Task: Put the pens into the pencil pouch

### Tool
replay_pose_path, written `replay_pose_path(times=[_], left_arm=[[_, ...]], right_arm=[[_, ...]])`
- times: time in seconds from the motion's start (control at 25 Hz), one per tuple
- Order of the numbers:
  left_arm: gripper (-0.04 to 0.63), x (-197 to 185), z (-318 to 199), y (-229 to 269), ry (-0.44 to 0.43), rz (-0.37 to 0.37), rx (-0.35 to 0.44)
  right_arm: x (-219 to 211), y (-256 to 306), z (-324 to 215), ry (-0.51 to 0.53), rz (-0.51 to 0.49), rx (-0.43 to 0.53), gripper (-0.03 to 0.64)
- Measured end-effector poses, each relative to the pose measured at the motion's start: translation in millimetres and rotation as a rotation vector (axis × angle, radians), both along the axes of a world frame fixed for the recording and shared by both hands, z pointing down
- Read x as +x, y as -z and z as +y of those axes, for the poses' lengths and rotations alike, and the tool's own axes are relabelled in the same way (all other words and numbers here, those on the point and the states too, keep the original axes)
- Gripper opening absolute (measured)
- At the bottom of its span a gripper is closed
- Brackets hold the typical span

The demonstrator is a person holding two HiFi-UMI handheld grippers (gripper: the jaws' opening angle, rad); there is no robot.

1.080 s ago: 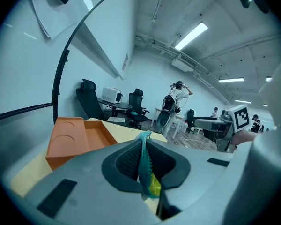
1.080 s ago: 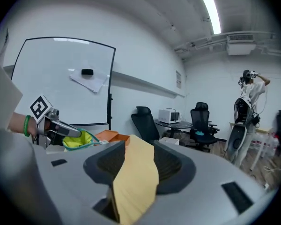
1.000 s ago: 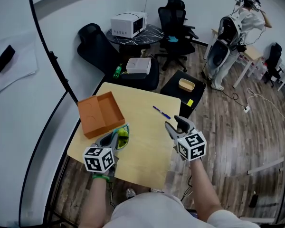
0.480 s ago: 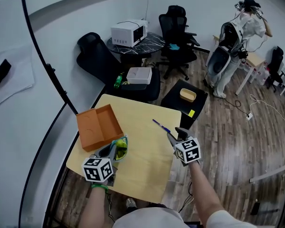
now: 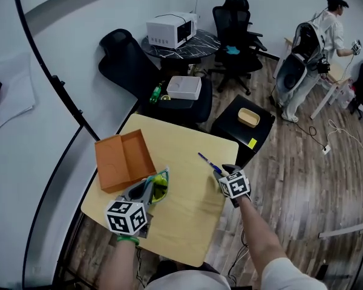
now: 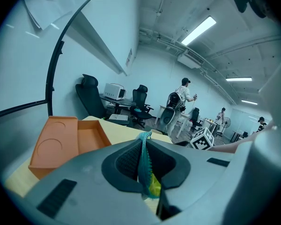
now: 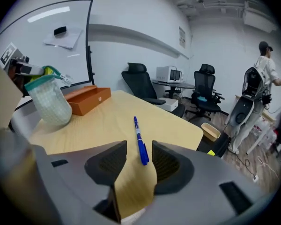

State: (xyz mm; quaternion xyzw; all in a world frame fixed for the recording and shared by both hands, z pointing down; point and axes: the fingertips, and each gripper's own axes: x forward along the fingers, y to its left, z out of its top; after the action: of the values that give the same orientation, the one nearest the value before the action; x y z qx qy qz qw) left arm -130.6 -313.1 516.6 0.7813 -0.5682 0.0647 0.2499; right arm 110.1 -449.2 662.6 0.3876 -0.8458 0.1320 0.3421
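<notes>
The right gripper has come down to the pen.
A second ago it was higher and well back from the pen; now it sits low, right at the pen's near end. Its jaws are apart. The blue pen lies flat on the table, pointing away, with its near end just between the jaw tips, and the pads do not squeeze it yet. So I think the next step is to close on the pen and lift it. The left gripper has hardly moved. Its jaws are clamped on the teal edge of the pouch, holding it up near the box. The pen is not in the pouch yet; the pouch waits off to the left, well apart from the pen.
</notes>
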Motion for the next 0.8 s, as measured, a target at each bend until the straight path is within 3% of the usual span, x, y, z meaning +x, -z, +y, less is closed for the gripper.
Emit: replay_pose_path(times=[0.44, 0.56, 0.8], left_arm=[[0.026, 5, -4, -6, 0.010, 0.016, -0.027], [0.026, 5, -4, -6, 0.011, 0.017, -0.027], [0.026, 2, 1, -6, 0.005, 0.010, -0.024]], right_arm=[[-3, -28, -14, 0.031, 0.048, -0.096, 0.121], [-2, -27, -11, 0.042, 0.055, -0.106, 0.063], [-7, -13, 3, 0.044, 0.020, -0.082, 0.060]])
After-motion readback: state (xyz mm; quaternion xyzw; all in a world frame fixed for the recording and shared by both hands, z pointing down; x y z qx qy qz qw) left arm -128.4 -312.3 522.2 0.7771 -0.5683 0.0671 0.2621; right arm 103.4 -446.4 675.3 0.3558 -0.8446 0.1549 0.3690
